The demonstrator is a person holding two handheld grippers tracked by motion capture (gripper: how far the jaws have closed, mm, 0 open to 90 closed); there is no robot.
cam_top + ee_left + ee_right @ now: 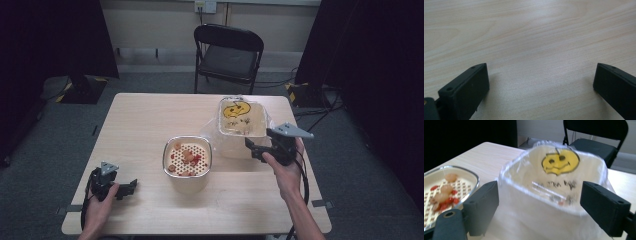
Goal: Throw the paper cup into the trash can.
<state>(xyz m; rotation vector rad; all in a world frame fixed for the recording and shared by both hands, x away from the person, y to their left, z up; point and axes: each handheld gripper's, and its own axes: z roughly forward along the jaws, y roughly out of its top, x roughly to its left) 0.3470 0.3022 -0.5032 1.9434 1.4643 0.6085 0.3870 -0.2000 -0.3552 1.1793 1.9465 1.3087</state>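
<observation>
Your left tongs (pixel 131 188) lay low at the near left of the counter (pixel 150 115), jaws spread wide with nothing between them; in the left gripper view those left tongs (pixel 541 82) framed only bare pale wood. Your right tongs (pixel 255 149) were raised at the right side, also wide apart and empty, pointing toward the bin lined with a clear plastic bag (pixel 242 125). In the right gripper view the right tongs (pixel 539 205) straddled that bin (pixel 554 195) from the near side, though you could not tell whether either jaw touched the plastic. A yellow smiley face (pixel 560 161) showed on the bag's far wall, with small dark and red bits blurred at the bottom. Just beside it, toward the counter's middle, stood your cream container with a metal rim (pixel 187 165), its perforated tray carrying red and pale pieces of food (pixel 187 157). A black folding chair (pixel 227 55) stood behind the counter.
</observation>
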